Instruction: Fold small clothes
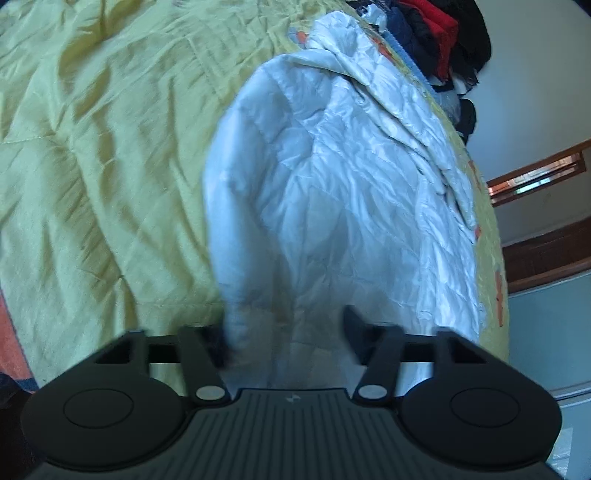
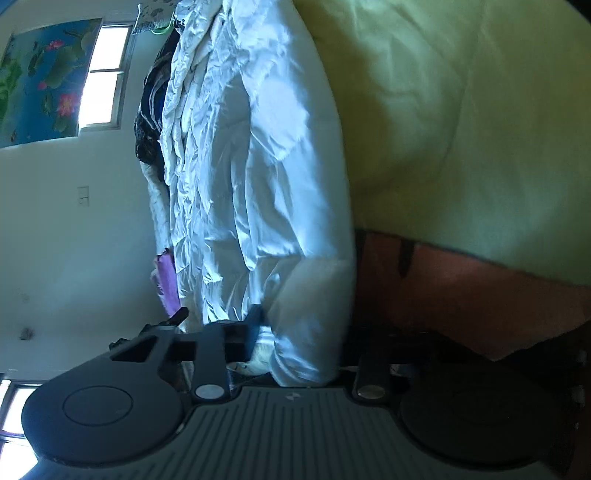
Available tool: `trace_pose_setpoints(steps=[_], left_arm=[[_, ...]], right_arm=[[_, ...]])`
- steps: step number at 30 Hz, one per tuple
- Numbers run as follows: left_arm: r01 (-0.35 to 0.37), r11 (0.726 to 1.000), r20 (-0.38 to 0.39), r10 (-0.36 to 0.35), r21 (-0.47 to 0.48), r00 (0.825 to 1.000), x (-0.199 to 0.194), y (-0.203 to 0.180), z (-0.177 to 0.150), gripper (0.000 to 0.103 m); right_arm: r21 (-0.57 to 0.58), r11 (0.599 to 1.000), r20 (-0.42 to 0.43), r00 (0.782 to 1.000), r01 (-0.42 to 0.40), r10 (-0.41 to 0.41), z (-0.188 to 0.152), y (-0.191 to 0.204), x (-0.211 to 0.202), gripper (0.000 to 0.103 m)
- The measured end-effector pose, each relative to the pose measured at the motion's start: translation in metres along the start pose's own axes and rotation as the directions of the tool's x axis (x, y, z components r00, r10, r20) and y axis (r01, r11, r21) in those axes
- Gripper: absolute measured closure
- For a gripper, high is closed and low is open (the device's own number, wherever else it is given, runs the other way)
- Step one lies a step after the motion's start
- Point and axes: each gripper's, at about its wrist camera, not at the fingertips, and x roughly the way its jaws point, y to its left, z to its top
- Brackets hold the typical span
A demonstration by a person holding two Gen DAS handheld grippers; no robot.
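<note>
A white crinkled garment (image 1: pixel 332 192) lies stretched over the yellow-green bedspread (image 1: pixel 92 147). My left gripper (image 1: pixel 286 332) has the garment's near edge bunched between its two black fingers; the fingers stand fairly wide apart with cloth filling the gap. In the right wrist view the same white garment (image 2: pixel 266 184) runs up the frame, and my right gripper (image 2: pixel 301 339) has its near end between its fingers, the cloth filling the gap. The right-hand finger is lost in shadow.
A pile of dark, red and blue clothes (image 1: pixel 443 33) sits at the bed's far end. An orange patterned border (image 2: pixel 461 288) edges the bedspread. A wall with a window (image 2: pixel 103 74) and a flower poster (image 2: pixel 40 81) lies beyond; a purple item (image 2: pixel 166 284) is by the garment.
</note>
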Motion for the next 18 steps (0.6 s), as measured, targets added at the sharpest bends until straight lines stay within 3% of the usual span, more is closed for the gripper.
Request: trace_pose_setpoints(steps=[6,7,8,10,12,18], left_arm=[[0.027,0.999,-0.006,-0.028,-0.038,1.0,-0.003,0.007,-0.001,0.061],[0.02,0.999,0.001,-0.02,-0.029,1.0,-0.004,0.006,-0.002,0.066],[0.009,1.0,0.009,-0.009,-0.018,1.0,-0.004,0.003,-0.003,0.083],[0.004,1.0,0.022,-0.004,-0.01,1.0,-0.004,0.001,-0.005,0.09],[0.012,1.0,0.035,-0.012,-0.01,0.999,-0.008,0.0,-0.006,0.093],[0.05,0.999,0.07,-0.05,-0.001,0.996,-0.031,0.0,-0.01,0.095]], right_arm=[[0.138,0.978,0.028,0.987,-0.159,0.156,0.005,-0.017,-0.012,0.065],[0.134,0.978,0.042,0.987,-0.161,0.157,0.005,-0.017,-0.013,0.066],[0.124,0.98,0.064,0.987,-0.153,0.146,0.004,-0.017,-0.013,0.071],[0.092,0.986,0.093,0.987,-0.136,0.128,0.0,-0.015,-0.013,0.086],[0.026,0.994,0.117,0.988,-0.107,0.104,-0.005,-0.009,-0.011,0.089],[-0.068,0.99,0.126,0.983,-0.125,0.133,-0.01,0.006,-0.03,0.091]])
